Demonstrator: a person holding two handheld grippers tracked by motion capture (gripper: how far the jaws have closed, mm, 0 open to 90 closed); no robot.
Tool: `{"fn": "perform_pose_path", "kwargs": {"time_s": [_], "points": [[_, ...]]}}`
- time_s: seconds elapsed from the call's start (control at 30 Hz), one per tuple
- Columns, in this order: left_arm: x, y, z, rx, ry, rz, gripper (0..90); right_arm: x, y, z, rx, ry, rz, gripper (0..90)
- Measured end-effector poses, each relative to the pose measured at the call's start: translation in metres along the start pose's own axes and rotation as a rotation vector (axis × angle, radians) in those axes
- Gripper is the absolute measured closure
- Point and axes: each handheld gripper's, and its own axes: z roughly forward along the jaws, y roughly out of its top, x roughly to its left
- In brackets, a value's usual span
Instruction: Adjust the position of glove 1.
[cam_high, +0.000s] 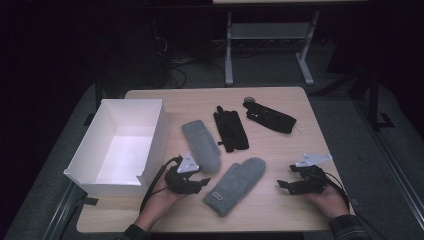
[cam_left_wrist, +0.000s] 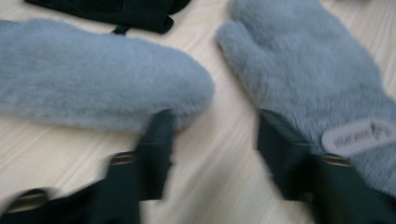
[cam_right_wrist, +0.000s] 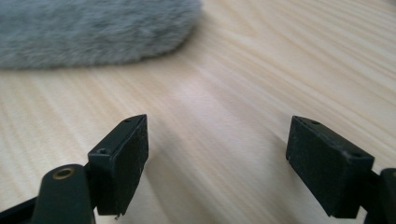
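Two grey fleece mittens lie on the wooden table, one near the middle and one with a label patch nearer the front. My left gripper sits just left of the front mitten. In the left gripper view its jaws stand apart over bare wood, one by the tip of the left mitten, the other against the edge of the labelled mitten. My right gripper rests at the front right, open, with nothing between its jaws and a mitten farther off.
A white open box stands at the table's left. Two black gloves lie behind the mittens, with a small round object at the far edge. A black glove shows beyond the mittens.
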Motion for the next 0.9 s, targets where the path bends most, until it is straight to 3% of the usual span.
{"fn": "perform_pose_path", "kwargs": {"time_s": [0.17, 0.3, 0.4, 0.5, 0.6, 0.8, 0.9], "points": [[0.014, 0.018, 0.004, 0.037, 0.055, -0.036, 89.4, 0.001, -0.002, 0.004, -0.022, -0.036, -0.017, 14.3], [0.033, 0.033, 0.017, 0.079, 0.101, -0.063, 89.5, 0.001, -0.004, 0.005, -0.035, -0.037, -0.013, 14.0], [0.042, 0.035, 0.028, 0.111, 0.132, -0.089, 89.5, 0.001, -0.004, 0.005, -0.034, -0.039, -0.012, 14.0], [0.046, 0.032, 0.038, 0.137, 0.120, -0.088, 89.5, 0.001, -0.004, 0.005, -0.035, -0.039, -0.012, 14.0], [0.044, 0.033, 0.046, 0.139, 0.107, -0.087, 89.5, 0.001, -0.004, 0.005, -0.035, -0.039, -0.012, 14.1], [0.030, 0.039, 0.069, 0.195, 0.049, -0.038, 89.5, 0.001, -0.004, 0.005, -0.035, -0.039, -0.011, 14.1], [0.025, 0.044, 0.075, 0.186, 0.038, -0.014, 89.5, 0.001, -0.004, 0.005, -0.035, -0.039, -0.011, 14.2]]}}
